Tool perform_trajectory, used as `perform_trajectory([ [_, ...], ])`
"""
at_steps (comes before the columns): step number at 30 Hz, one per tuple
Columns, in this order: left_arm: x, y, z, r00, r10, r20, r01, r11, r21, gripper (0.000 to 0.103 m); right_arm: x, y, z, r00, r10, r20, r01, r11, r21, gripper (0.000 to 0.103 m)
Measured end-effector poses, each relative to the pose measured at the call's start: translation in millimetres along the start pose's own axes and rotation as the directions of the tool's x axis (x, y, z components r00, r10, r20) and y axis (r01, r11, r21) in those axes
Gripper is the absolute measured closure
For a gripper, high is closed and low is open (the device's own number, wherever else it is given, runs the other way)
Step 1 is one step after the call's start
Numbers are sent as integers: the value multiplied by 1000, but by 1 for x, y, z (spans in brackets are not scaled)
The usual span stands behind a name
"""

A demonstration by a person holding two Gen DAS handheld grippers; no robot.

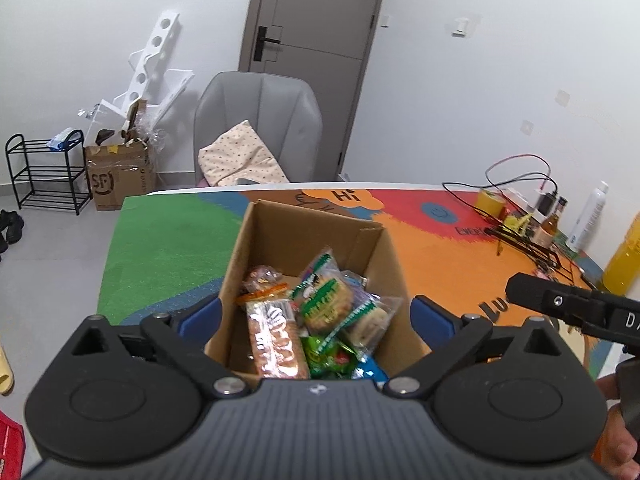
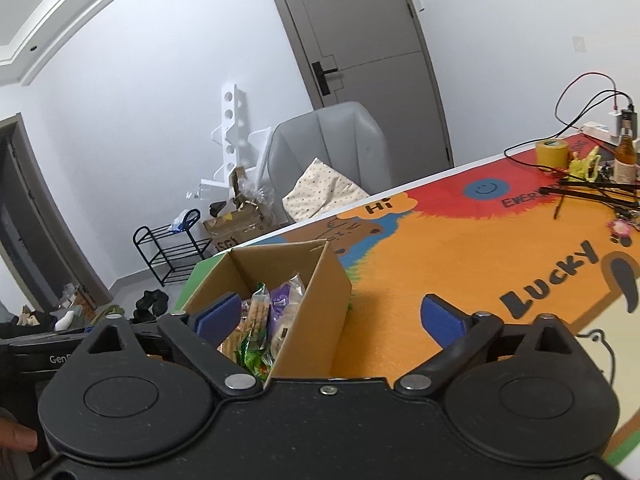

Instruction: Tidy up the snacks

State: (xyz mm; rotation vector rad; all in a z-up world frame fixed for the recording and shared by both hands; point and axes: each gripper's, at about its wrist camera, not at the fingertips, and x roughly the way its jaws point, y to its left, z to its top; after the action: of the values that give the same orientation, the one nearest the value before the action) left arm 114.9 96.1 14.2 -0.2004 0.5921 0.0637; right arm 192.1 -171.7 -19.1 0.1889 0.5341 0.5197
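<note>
An open cardboard box (image 1: 304,232) stands on the colourful mat (image 1: 440,264) and holds several snack packets: a green-labelled cookie pack (image 1: 326,300), a long wafer pack (image 1: 276,344) and green candy bags (image 1: 328,356). My left gripper (image 1: 316,316) is open and straddles the near end of the box, one blue pad (image 1: 204,316) outside each side wall. In the right wrist view the box (image 2: 312,280) sits at the left. My right gripper (image 2: 332,318) is open, with its left pad (image 2: 218,316) over the box and its right pad over the mat. Its black body (image 1: 560,304) shows in the left wrist view.
At the table's far right lie tangled cables (image 1: 516,236), a yellow tape roll (image 2: 552,152), a brown bottle (image 2: 626,156), a white spray bottle (image 1: 588,216) and a yellow bottle (image 1: 624,260). Behind the table stand a grey chair (image 1: 260,120), a shoe rack (image 1: 44,172) and a carton (image 1: 120,176).
</note>
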Motion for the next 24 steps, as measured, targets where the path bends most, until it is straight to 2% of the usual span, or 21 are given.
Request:
perform_trajectory([
  [5, -17, -8, -2, 1000, -18, 23, 17, 1000, 16, 3, -20, -4, -4, 999, -27, 29, 26, 1000, 13, 0],
  [24, -63, -28, -16, 995, -96, 7, 95, 991, 92, 3, -98, -32, -23, 990, -107, 91, 101, 992, 73, 0],
])
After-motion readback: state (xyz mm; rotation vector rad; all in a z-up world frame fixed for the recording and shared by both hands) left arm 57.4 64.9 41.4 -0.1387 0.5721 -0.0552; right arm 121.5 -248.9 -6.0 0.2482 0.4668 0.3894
